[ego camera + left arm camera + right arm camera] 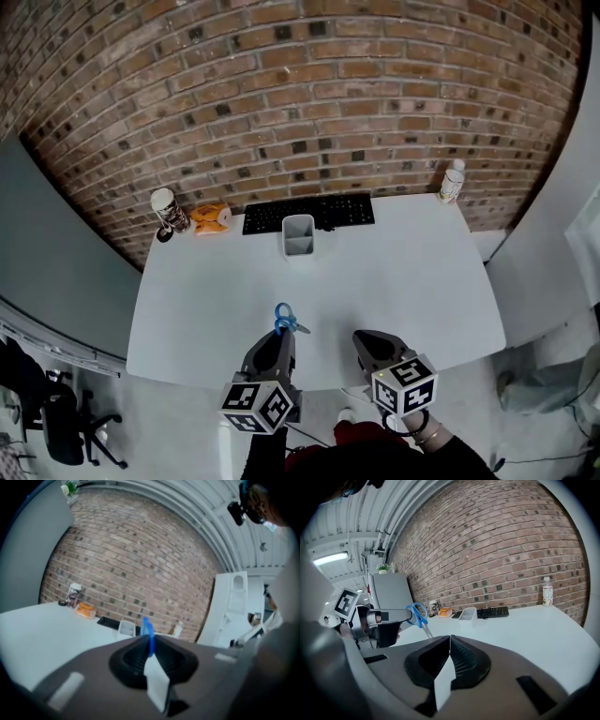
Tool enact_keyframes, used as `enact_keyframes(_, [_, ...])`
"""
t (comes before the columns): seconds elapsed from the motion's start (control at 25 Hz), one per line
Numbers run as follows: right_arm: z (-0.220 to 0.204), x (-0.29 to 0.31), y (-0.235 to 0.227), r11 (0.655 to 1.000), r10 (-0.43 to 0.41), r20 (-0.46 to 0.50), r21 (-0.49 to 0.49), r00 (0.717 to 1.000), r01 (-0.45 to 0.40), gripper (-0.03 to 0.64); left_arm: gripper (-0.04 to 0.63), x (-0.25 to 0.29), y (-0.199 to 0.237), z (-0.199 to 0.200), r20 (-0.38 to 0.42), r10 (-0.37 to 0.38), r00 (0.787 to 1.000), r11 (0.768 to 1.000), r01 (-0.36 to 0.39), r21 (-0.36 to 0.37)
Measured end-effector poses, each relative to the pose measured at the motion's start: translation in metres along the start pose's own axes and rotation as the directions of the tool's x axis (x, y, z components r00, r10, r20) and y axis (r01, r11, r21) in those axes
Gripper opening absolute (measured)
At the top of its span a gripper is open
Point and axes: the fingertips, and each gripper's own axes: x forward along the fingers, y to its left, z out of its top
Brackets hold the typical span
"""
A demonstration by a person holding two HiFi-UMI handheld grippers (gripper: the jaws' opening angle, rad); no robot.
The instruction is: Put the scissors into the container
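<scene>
Blue-handled scissors [285, 319] are held above the near table edge, my left gripper [278, 339] shut on their handles. In the left gripper view a blue handle [148, 632] sticks up from the closed jaws. The right gripper view shows the scissors [417, 616] with blades pointing down, held out at the left. The grey-white container [298, 235] stands upright at mid-table in front of the keyboard, well beyond both grippers; it also shows as the container [126, 628] and the container [467, 613]. My right gripper [367, 345] is shut and empty, right of the left one.
A black keyboard [308, 213] lies along the back edge by the brick wall. An orange packet [211, 218] and a jar [168, 212] sit back left, a small bottle [452, 182] back right. The white table [403, 281] ends just ahead of the grippers.
</scene>
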Motion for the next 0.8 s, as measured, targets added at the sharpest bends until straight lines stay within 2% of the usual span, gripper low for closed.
enact_keyframes(0.24, [0.008,0.011,-0.023,1.000,0.006,-0.009,0.004,1.000,-0.006,0.009,0.031,0.024,-0.001,0.013,0.010,0.013,1.000,1.000,-0.014,0.013])
enact_keyframes(0.8, [0.027,0.039,-0.026,0.999,0.033,0.019,0.026,0.999,-0.033,0.009,0.030,0.048,0.015,0.058,0.057,0.016,0.998,0.998,-0.019,0.057])
